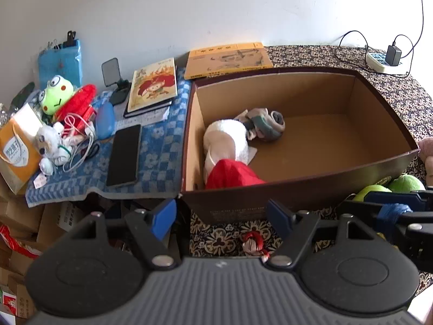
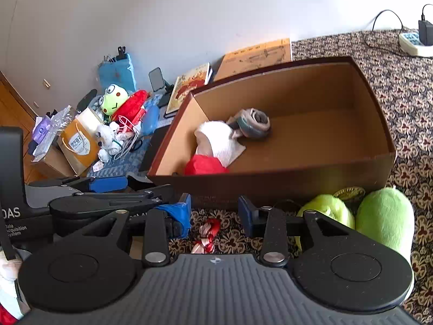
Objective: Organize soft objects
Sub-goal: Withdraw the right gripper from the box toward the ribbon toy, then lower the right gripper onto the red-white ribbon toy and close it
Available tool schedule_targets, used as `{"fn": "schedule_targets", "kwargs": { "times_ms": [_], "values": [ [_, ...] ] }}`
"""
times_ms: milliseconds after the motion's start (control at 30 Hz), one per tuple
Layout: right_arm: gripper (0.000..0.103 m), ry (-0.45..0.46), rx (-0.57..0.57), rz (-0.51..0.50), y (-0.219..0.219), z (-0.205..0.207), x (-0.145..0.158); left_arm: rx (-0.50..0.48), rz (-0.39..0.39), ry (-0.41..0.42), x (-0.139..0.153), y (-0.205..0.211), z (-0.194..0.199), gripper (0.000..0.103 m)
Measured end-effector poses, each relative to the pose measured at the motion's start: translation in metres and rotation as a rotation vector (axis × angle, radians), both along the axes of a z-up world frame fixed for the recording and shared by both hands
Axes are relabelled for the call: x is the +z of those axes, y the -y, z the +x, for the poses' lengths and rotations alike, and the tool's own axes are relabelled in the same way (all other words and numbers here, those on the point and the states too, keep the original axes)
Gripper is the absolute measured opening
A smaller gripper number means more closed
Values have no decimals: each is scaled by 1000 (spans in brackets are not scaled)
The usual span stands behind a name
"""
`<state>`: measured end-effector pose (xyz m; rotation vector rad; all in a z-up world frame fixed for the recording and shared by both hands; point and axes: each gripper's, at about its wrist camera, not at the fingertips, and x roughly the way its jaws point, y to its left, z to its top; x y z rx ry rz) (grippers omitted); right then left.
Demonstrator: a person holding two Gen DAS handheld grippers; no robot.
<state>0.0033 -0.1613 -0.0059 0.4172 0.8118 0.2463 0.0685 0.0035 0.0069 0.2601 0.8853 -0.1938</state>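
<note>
The open brown cardboard box [image 1: 297,168] held a white-and-red plush toy [image 1: 230,146] against its left wall, touching a rolled grey sock bundle [image 1: 266,124]. The left gripper [image 1: 220,214] hovered before the box, jaws apart and empty. The right gripper [image 2: 215,211] likewise gaped, empty, above a small red-and-white tassel [image 2: 208,234] on the patterned cloth; lime-green plush pieces [image 2: 384,216] lay just right.

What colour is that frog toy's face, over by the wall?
Bright lime green, with big white eyes and a small red cheek spot: the frog toy shows best in the left wrist view.
</note>
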Motion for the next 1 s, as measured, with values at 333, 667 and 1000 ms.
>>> {"fn": "schedule_targets", "kwargs": {
  "times_ms": [333, 667, 1000],
  "values": [
    [22, -60, 6, -1, -4, -2, -17, -4, 7, -57, -20, 2, -1, 77],
    [22, -118, 9, 6, -5, -2, -32, 1, 13, -129, -44, -1, -1, 77],
    [22, -178, 29, 17, -9, -3, -46, 17, -26, -193, -62, -13, -5, 78]
  ]
}}
